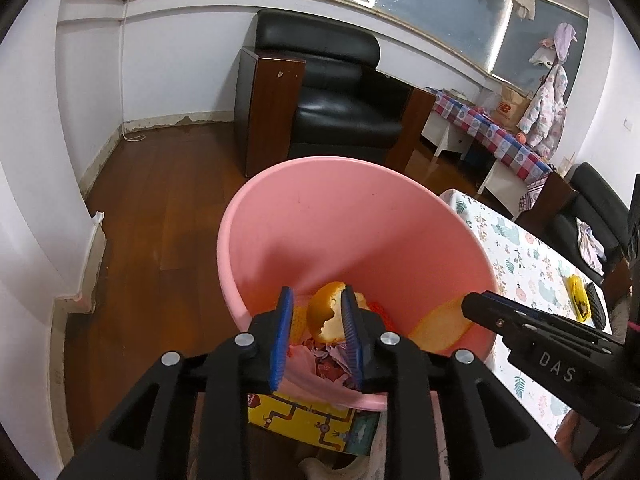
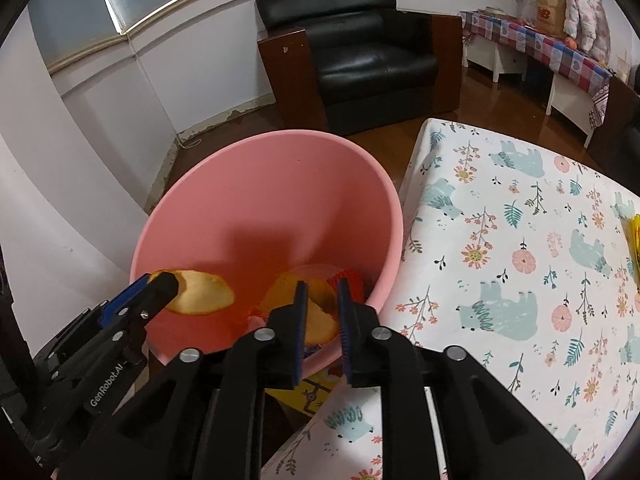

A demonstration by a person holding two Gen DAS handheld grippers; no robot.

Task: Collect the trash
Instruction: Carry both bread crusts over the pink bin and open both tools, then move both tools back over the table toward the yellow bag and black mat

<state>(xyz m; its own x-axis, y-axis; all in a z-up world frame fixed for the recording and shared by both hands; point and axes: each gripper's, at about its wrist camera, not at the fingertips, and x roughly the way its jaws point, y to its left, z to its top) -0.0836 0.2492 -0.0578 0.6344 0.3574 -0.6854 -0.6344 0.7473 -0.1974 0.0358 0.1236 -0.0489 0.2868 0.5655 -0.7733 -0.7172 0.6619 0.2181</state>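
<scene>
Left wrist view: two orange peels [image 1: 326, 312] in one pink bin [image 1: 320, 208].

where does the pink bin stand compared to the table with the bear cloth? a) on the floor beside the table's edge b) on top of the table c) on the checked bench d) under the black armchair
a: the pink bin sits lower than the table with the bear cloth, right next to its edge, with wooden floor around it and the black armchair farther back.
</scene>
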